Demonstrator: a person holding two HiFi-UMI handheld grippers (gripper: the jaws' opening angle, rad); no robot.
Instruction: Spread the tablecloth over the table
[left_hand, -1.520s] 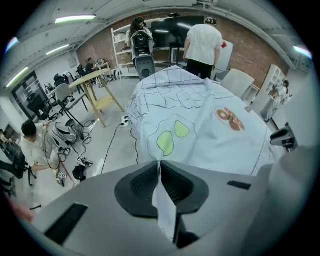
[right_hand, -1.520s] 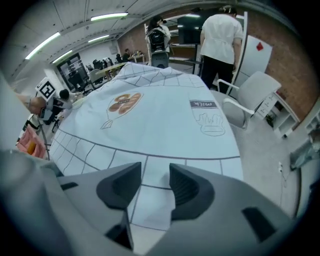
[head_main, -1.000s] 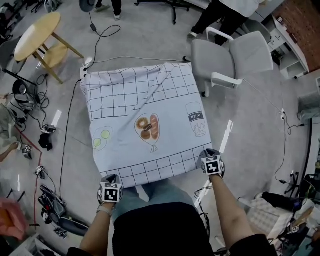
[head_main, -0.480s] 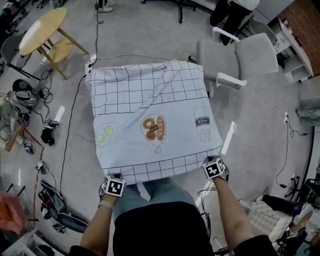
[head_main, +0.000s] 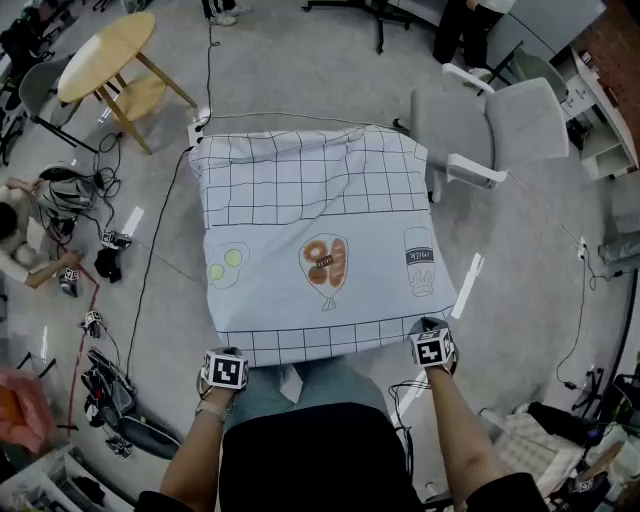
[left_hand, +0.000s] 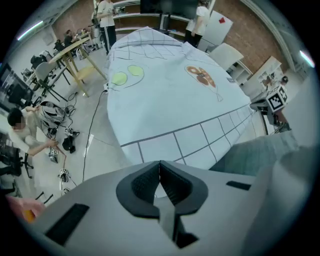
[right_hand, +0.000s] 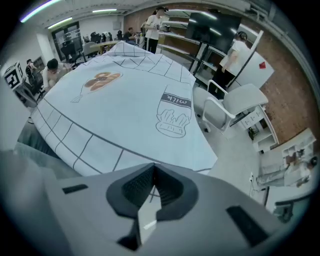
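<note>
The only word that can be read is "milk", on the dark band of the milk bottle drawing (right_hand: 172, 116) printed on the tablecloth (right_hand: 125, 85) (clearest in the right gripper view). The bread drawing (head_main: 325, 262) carries a small dark label whose lettering is too small to make out. The cubes on the left gripper (head_main: 225, 370) and the right gripper (head_main: 432, 347) bear black-and-white square markers, with no letters or numbers.
</note>
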